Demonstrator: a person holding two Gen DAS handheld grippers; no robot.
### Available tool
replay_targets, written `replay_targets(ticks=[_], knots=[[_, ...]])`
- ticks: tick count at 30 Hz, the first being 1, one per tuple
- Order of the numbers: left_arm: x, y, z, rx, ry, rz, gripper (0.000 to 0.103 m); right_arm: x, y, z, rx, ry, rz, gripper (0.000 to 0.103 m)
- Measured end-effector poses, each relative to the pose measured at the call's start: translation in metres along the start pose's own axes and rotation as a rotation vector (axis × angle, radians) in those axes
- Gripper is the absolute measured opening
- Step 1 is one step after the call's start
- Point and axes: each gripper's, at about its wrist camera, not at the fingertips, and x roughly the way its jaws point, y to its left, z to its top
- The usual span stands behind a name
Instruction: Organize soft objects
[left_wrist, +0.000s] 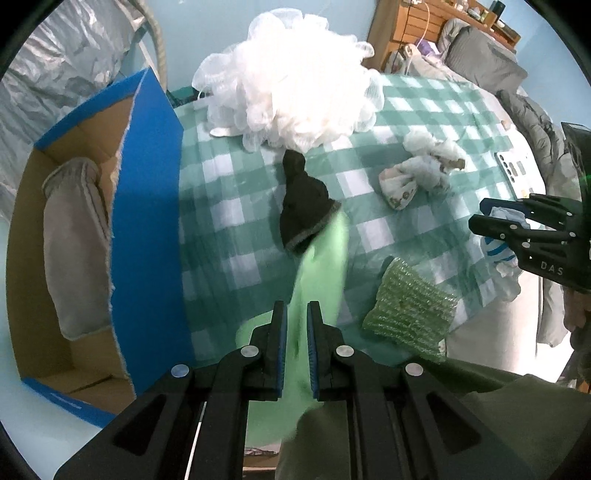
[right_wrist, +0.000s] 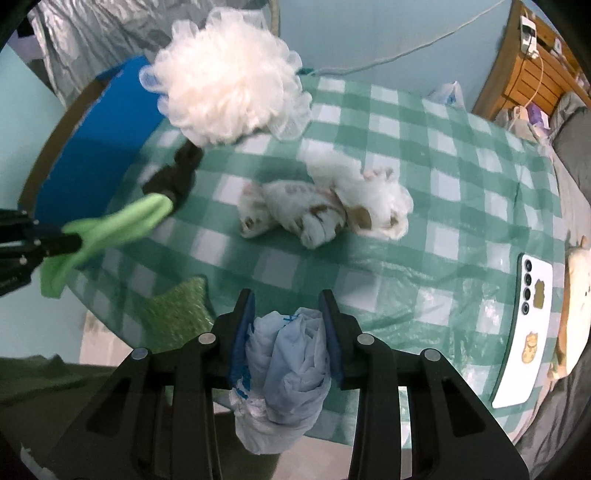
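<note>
My left gripper (left_wrist: 296, 310) is shut on a light green cloth (left_wrist: 321, 266), which trails across the checked table toward a black sock (left_wrist: 303, 210). The gripper and cloth (right_wrist: 110, 229) also show at the left of the right wrist view. My right gripper (right_wrist: 287, 299) is shut on a crumpled pale blue plastic bag (right_wrist: 288, 369) at the table's near edge; it shows at the right of the left wrist view (left_wrist: 484, 218). A blue cardboard box (left_wrist: 147, 221) stands left of the table, with a grey cushion (left_wrist: 74, 240) inside.
On the green checked tablecloth (right_wrist: 424, 147) lie a big white mesh pouf (right_wrist: 229, 85), a patterned white cloth bundle (right_wrist: 325, 206), a green bubble-wrap pad (left_wrist: 410, 310) and a white phone (right_wrist: 524, 332). A bed with grey bedding (left_wrist: 480, 55) stands behind.
</note>
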Motion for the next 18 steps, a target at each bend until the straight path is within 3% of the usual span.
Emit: replay_targets(ticks=[6,10,12,14,17,18], knots=[[-0.009,0.005,0.007,-0.007,-0.026,-0.013,0.010,-0.016,0.014,0.010,0.004,-0.045,0.018,0.034],[-0.002,0.010,0.010,-0.028,0.008,-0.039,0.011,-0.022,0.020,0.017,0.008,-0.061,0.019,0.034],[0.007,0.009,0.010,-0.030,0.034,-0.060,0.024,-0.025,0.022,0.020,0.011,-0.069,0.026,0.034],[0.013,0.007,0.009,-0.026,0.028,-0.058,0.051,-0.027,0.023,0.023,0.011,-0.076,0.032,0.034],[0.023,0.002,0.006,-0.010,0.038,-0.061,0.069,-0.032,0.024,0.025,0.008,-0.084,0.031,0.034],[0.027,0.000,0.006,-0.004,0.047,-0.056,0.071,-0.033,0.025,0.026,0.009,-0.086,0.032,0.034]])
